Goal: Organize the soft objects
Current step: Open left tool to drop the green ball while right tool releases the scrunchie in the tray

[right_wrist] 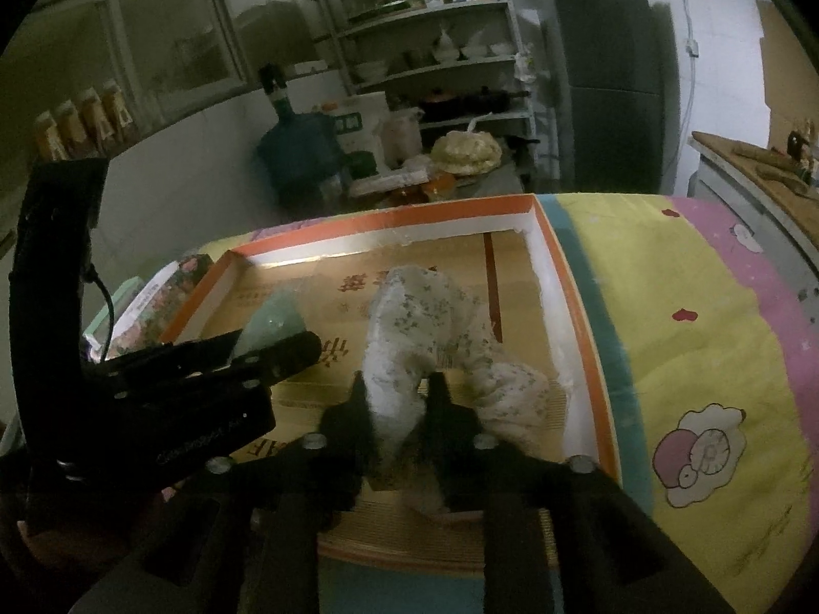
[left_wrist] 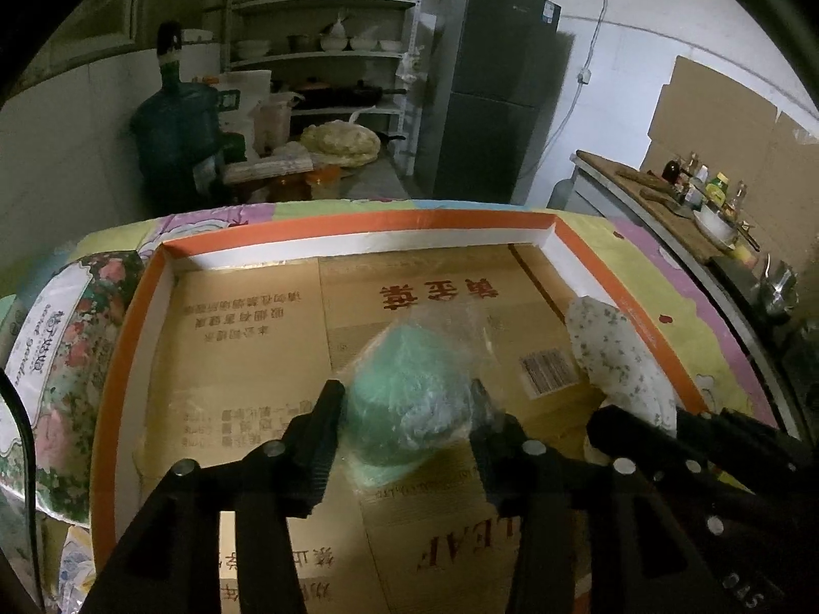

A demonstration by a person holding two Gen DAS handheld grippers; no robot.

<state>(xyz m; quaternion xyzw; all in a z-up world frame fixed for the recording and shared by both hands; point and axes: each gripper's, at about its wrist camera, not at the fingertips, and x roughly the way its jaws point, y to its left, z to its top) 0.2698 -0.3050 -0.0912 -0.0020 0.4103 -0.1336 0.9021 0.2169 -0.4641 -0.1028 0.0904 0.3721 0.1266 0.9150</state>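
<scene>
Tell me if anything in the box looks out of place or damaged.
Nothing stands out. The green bundle and the flowered cloth both lie inside the orange-rimmed box, crumpled but untorn.

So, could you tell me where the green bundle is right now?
The green bundle lies mid-tray on the cardboard, between the left gripper fingers, left of the floral cloth.
</scene>
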